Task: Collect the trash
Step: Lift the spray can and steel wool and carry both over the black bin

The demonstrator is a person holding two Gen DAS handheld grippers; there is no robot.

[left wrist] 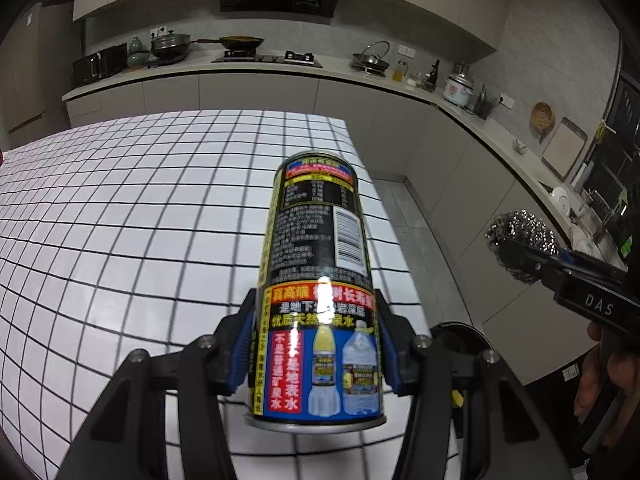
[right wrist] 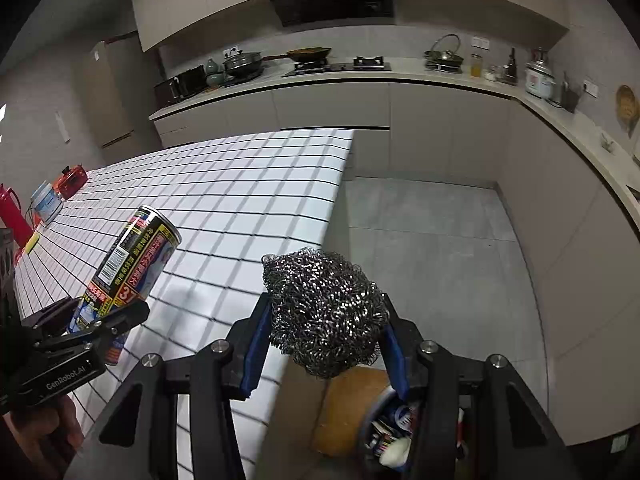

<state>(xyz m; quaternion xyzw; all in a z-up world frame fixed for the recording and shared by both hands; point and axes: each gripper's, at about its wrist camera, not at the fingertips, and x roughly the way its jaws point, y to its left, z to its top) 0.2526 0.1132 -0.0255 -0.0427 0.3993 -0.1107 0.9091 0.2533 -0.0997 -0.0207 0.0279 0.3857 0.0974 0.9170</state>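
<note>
A tall black can (left wrist: pixel 318 280) with yellow, red and blue label sits between the blue pads of my left gripper (left wrist: pixel 316 344), which is shut on it above the white tiled table (left wrist: pixel 140 208). The same can (right wrist: pixel 128 272) shows at the left of the right wrist view, held by that gripper (right wrist: pixel 100 320). My right gripper (right wrist: pixel 326 344) is shut on a ball of steel wool (right wrist: pixel 324 312), past the table's right edge. The steel wool (left wrist: pixel 520 240) also appears at the right of the left wrist view. Below the right gripper stands a trash bin (right wrist: pixel 384 420) with litter inside.
A red item (right wrist: pixel 72 180), a small white container (right wrist: pixel 46 200) and a red jug (right wrist: pixel 12 208) stand at the table's far left. Kitchen counters (right wrist: pixel 360 76) with pans, stove and rice cooker run along the back and right. Grey floor (right wrist: pixel 432 248) lies between table and cabinets.
</note>
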